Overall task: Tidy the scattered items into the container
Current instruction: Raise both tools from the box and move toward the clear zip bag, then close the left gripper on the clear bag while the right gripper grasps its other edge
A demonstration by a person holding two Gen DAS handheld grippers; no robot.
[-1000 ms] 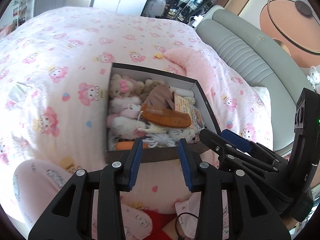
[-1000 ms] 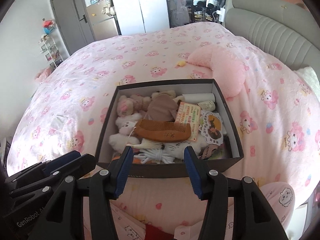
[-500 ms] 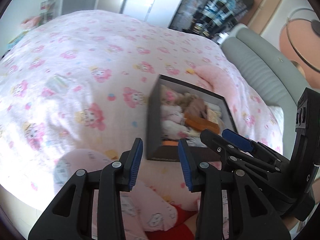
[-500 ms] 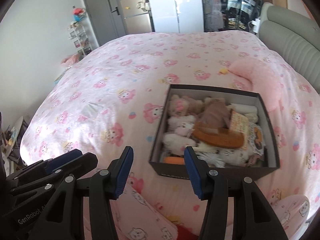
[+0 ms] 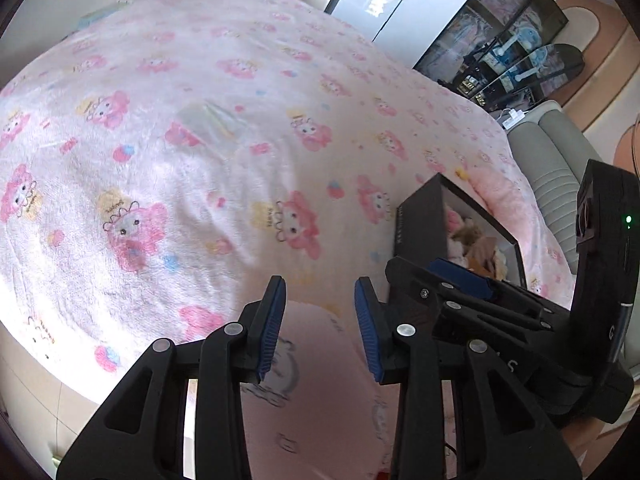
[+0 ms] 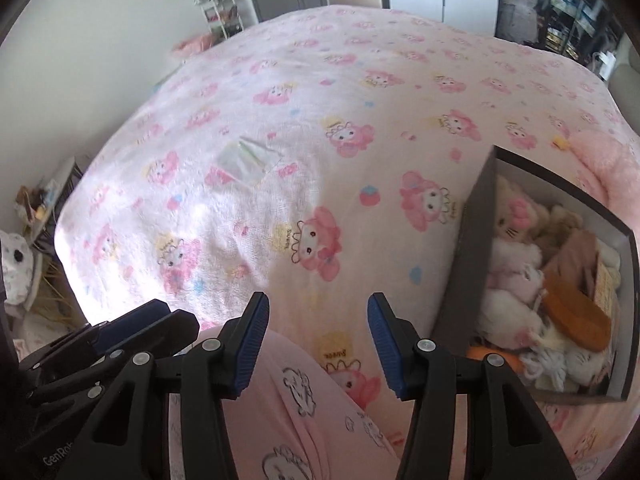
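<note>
The left gripper [image 5: 320,316] is open and holds nothing; the right gripper [image 6: 316,332] is likewise open wide and empty. Both have swung away from the box [image 6: 472,248], which a second ago lay directly ahead of the jaws and now sits off to the right of each gripper, at the frame edge. The box remains full: plush toys [image 6: 508,256], a comb [image 6: 576,312] and a card are inside, and nothing has left it.

The turn brings a clear packet [image 6: 244,158] into line. It lies flat on the bed [image 6: 360,80], ahead of both grippers and well apart from the box. In the left view the packet [image 5: 208,118] sits ahead and slightly left of the jaws.

Judgement: the packet is the remaining scattered item, and the swing is a search for it. The next step is a reach forward. A thin, flat film on soft bedding gives little edge to pinch; expect the blanket to be caught with it.
</note>
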